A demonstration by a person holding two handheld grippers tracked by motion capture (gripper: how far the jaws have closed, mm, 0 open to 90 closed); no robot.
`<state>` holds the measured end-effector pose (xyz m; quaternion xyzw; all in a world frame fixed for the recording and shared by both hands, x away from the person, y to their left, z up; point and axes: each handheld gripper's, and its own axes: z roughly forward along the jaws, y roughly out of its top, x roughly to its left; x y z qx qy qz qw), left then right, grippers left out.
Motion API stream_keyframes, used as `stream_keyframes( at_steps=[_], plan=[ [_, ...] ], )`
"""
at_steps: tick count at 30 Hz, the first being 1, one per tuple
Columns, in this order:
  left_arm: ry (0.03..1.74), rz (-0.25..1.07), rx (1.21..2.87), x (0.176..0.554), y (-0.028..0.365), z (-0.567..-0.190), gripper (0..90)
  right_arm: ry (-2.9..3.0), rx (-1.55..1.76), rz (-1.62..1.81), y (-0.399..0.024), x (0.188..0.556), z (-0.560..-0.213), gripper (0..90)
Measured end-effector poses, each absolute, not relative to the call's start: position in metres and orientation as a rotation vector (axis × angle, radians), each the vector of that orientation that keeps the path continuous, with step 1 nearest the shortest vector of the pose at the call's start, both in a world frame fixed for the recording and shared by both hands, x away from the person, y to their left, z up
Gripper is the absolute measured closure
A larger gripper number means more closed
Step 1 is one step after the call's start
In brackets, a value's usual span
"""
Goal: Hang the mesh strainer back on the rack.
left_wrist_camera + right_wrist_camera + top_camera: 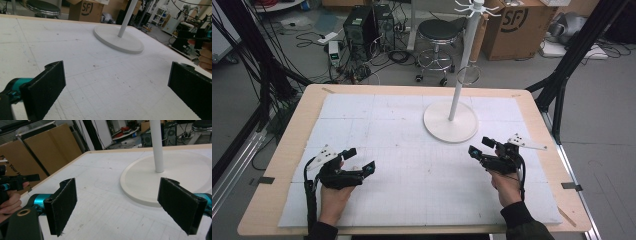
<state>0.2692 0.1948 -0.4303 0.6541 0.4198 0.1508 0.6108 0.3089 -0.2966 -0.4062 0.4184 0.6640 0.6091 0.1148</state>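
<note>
A white stand (451, 122) with a round base and an upright pole rises from the back middle of the white mat (412, 150). Its base also lies ahead in the left gripper view (117, 38) and close in front in the right gripper view (147, 177). My left gripper (360, 160) rests over the mat at front left, open, with nothing between its jaws (115, 85). My right gripper (481, 146) sits at front right, just short of the stand's base, open and empty (117, 202).
The wooden table edge (282, 155) frames the mat. Behind the table stand a black stool (439, 37), a cardboard box (517, 27), computer towers (362, 25) and cables on the floor. Black frame legs (562, 75) flank the table.
</note>
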Motion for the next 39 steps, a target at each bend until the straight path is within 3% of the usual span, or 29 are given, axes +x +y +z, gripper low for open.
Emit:
stream_keyframes(
  at_steps=[14, 39],
  plan=[
    [0.966, 0.347, 1.515, 0.269, 0.193, -0.431, 1.9, 1.988, 1.145, 1.705, -0.29, 0.288, -0.405, 11.3],
    [0.963, 0.353, 1.521, 0.269, 0.193, -0.431, 1.9, 1.991, 1.211, 1.69, -0.292, 0.285, -0.42, 11.3]
  ],
)
